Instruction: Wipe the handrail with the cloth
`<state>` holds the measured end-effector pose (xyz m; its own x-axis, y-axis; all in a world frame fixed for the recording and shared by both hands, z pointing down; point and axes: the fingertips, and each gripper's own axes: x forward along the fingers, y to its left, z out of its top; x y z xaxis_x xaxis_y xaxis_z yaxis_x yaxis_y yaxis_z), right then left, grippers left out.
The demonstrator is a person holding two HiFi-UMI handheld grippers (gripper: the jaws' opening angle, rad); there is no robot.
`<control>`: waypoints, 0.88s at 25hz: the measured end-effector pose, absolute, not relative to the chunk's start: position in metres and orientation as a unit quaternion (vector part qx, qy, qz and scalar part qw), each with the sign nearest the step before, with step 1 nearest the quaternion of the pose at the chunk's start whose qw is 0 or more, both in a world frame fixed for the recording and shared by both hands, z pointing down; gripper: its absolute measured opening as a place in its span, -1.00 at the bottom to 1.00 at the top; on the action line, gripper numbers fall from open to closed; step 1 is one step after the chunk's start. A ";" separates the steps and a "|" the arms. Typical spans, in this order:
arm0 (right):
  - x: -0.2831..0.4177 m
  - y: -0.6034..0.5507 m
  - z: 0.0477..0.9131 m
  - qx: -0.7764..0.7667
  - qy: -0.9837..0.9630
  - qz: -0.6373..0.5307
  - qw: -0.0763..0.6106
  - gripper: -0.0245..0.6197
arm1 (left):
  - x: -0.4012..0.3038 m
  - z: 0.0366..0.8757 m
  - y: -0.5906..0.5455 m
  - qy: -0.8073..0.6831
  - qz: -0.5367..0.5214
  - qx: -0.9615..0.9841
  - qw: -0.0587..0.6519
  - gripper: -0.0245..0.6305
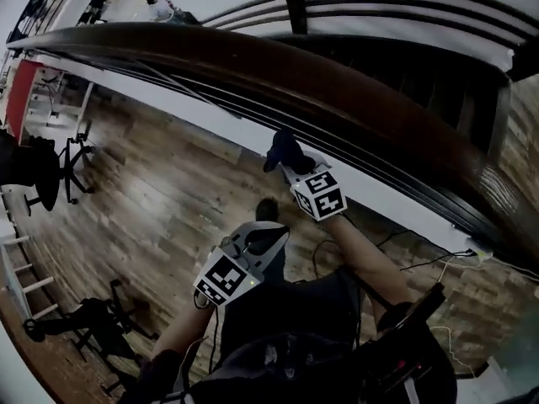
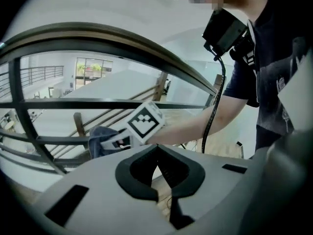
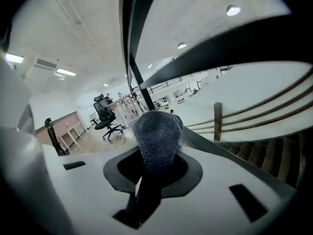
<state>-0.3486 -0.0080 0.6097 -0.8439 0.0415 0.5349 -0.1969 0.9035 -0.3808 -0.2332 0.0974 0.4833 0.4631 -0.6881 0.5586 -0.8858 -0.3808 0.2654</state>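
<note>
The dark wooden handrail (image 1: 253,66) curves from upper left to lower right in the head view. My right gripper (image 1: 290,165) is held just under its near side, shut on a dark blue-grey cloth (image 1: 283,148) that bulges past the fingertips. In the right gripper view the cloth (image 3: 156,136) fills the jaws, with the handrail (image 3: 234,45) above it. My left gripper (image 1: 268,215) hangs lower and nearer, shut on nothing, clear of the rail. The left gripper view shows its jaws (image 2: 157,150) closed together, with the right gripper's marker cube (image 2: 145,121) and the cloth (image 2: 100,138) beyond.
Thin dark metal bars (image 2: 98,104) run under the handrail, and a black post (image 3: 129,38) rises beside it. Office chairs (image 1: 38,171) stand on the wooden floor (image 1: 160,200) far below at left. A cable (image 1: 421,263) lies along the white ledge (image 1: 396,204).
</note>
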 end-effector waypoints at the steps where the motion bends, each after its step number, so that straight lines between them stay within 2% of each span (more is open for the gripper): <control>1: -0.397 -0.010 0.624 0.049 -0.936 0.214 0.275 -0.73 | -0.266 0.492 0.112 -0.494 0.179 0.805 0.276 -0.90; 5: -0.549 -0.022 0.647 0.085 -0.937 0.225 0.253 -0.73 | -0.352 0.527 0.177 -0.533 0.168 0.770 0.308 -0.90; 10: -0.651 -0.037 0.667 0.117 -0.929 0.223 0.273 -0.73 | -0.404 0.565 0.232 -0.573 0.131 0.725 0.359 -0.90; 17: -0.692 -0.029 0.669 0.140 -0.914 0.218 0.313 -0.73 | -0.445 0.562 0.240 -0.582 0.091 0.728 0.350 -0.90; 22: -0.642 -0.031 0.677 0.140 -0.902 0.228 0.339 -0.73 | -0.430 0.555 0.226 -0.552 0.110 0.753 0.342 -0.90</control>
